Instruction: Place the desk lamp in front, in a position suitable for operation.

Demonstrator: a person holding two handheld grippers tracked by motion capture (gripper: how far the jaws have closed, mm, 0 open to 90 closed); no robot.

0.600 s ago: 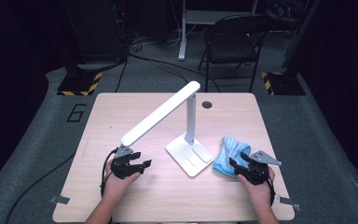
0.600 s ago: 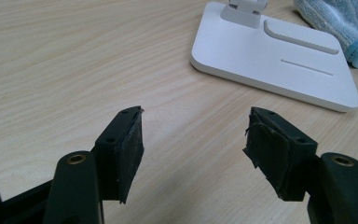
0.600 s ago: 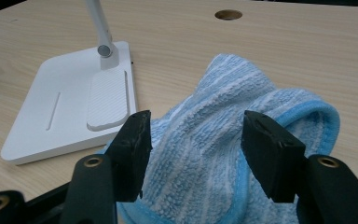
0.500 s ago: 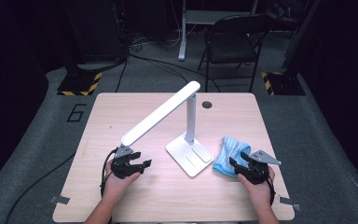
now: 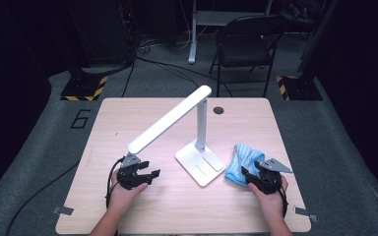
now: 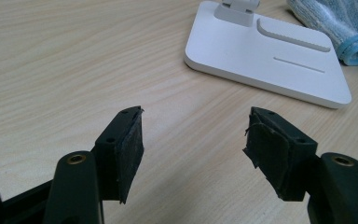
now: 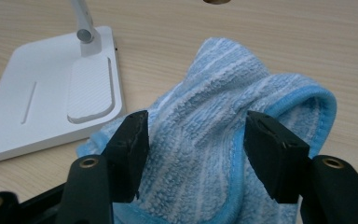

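Note:
A white desk lamp stands mid-table on a flat base (image 5: 200, 162), its long head (image 5: 170, 120) slanting down to the left. Right of the base lies a crumpled blue striped cloth (image 5: 243, 160). My left gripper (image 5: 150, 169) rests low on the wood, left of the base, open with nothing between its pads; in the left gripper view (image 6: 193, 135) the base (image 6: 270, 60) lies ahead. My right gripper (image 5: 247, 176) is at the cloth's near edge, open. In the right gripper view (image 7: 193, 140) its jaws straddle a raised fold of cloth (image 7: 214, 93) without pressing on it.
The light wooden table (image 5: 177, 211) has a round cable hole (image 5: 218, 110) at its far edge. A black chair (image 5: 243, 46) and stands with striped feet (image 5: 83, 91) are on the floor beyond. Cables trail from both grippers toward the near edge.

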